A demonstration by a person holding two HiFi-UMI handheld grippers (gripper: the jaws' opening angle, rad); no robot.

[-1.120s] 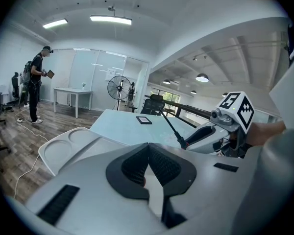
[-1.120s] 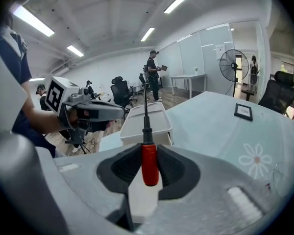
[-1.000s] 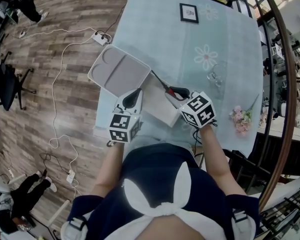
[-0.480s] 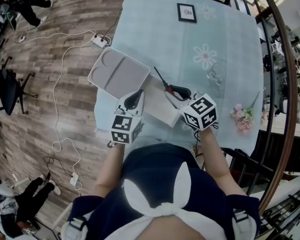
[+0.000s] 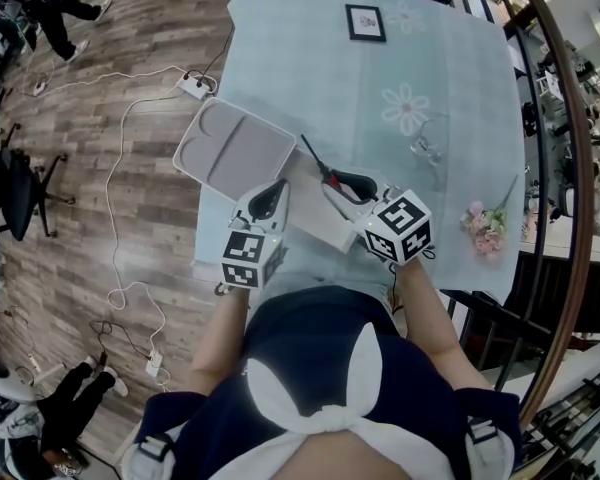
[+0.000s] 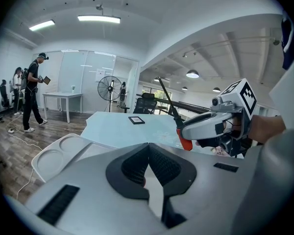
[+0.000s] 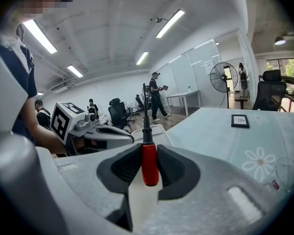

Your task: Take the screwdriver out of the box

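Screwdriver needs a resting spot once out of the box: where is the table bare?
Bare cloth lies between the picture frame and the lid, across to the printed daisy. Crowded at the near edge: the box, left claw, right claw, flower sprig.

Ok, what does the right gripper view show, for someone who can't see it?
The right gripper clamps a red-handled screwdriver in its jaws, shaft pointing up. Behind are the left gripper and a pale blue table.

grippers (image 5: 271, 194) (image 5: 347, 182): 2 | screwdriver (image 5: 317, 157): 1 | box (image 5: 318, 218): 1 | tray (image 5: 235, 150): 1 | picture frame (image 5: 365, 22): 1
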